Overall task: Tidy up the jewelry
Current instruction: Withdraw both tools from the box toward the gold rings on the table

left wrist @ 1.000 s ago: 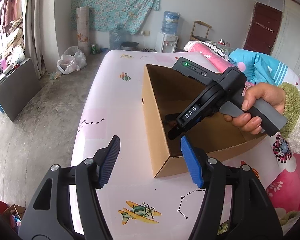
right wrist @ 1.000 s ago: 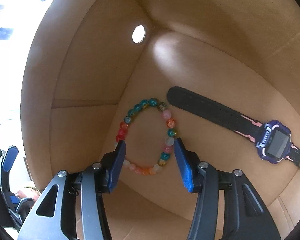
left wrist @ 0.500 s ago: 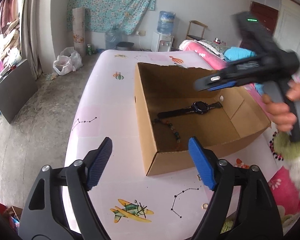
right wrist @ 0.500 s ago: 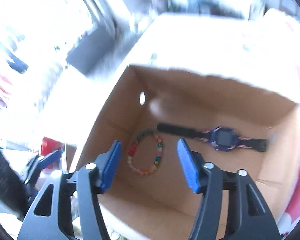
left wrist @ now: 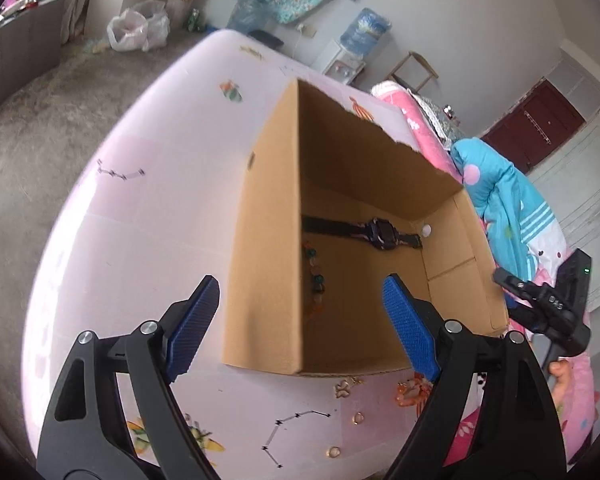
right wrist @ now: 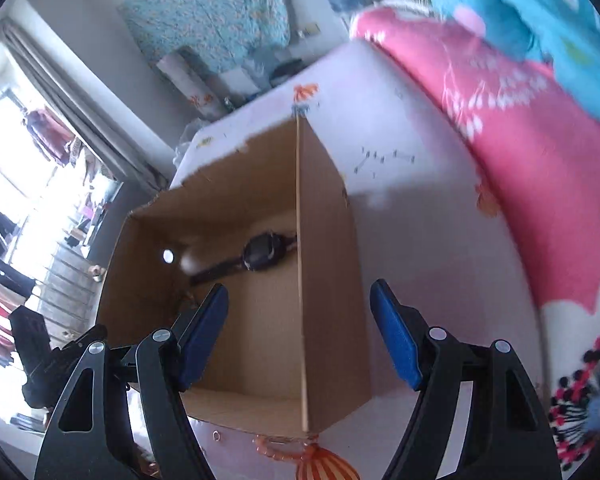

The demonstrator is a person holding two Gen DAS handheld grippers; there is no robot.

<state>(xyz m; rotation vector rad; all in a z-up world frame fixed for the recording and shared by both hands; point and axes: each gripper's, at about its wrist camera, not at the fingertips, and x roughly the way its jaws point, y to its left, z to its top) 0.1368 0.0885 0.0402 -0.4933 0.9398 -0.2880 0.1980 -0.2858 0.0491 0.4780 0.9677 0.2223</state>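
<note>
Pink sheet (left wrist: 148, 208); both grippers opening, empty.

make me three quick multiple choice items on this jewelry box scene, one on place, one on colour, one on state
1. Where does the dark purple-faced wristwatch lie?
A. on the floor of the open brown cardboard box
B. on the pale pink printed bedsheet
C. between the left gripper fingers

2. What colour are the pads on those fingers?
A. red
B. blue
C. green

3. How does the right gripper stand?
A. shut on the watch
B. shut on a bead bracelet
C. open, holding nothing

Answers: 1 A, the watch lies flat inside the box by the far wall. 2 B, both wrist views show blue ribbed pads. 3 C, its jaws are opening and nothing sits between them.
</note>
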